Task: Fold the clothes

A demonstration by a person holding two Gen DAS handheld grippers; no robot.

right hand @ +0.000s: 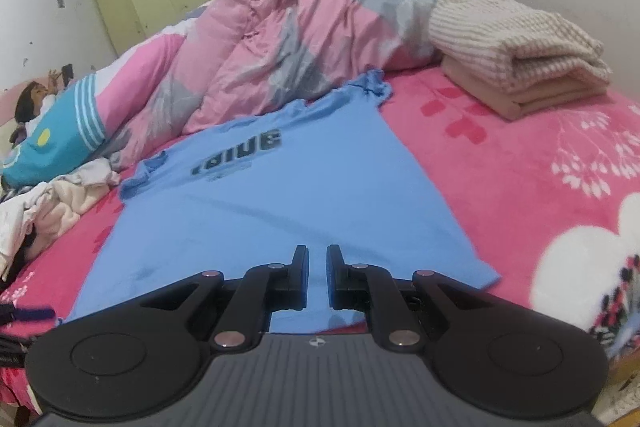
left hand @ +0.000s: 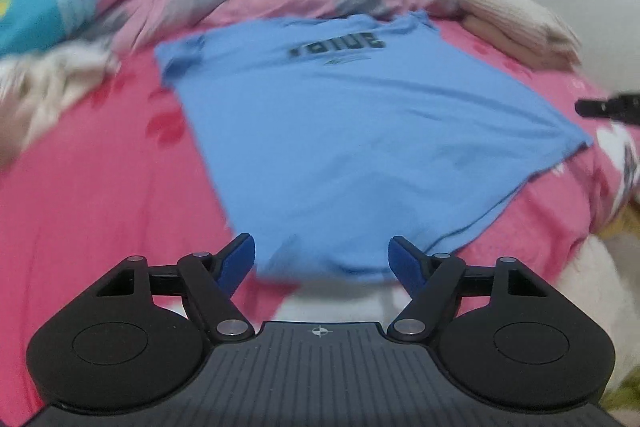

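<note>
A light blue T-shirt with dark lettering lies spread flat on the pink bed cover, collar toward the far side. In the left wrist view my left gripper is open over the shirt's near hem, blue pads wide apart and the cloth lying loose below them. My right gripper hovers over the hem near the shirt's near right corner, shut to a narrow slit with no cloth pinched in it. A black fingertip pokes in at the right edge of the left wrist view.
A folded beige knit sweater sits at the back right. A bunched pink and grey quilt fills the far side. Loose pale clothes are piled at the left. A person lies at the far left.
</note>
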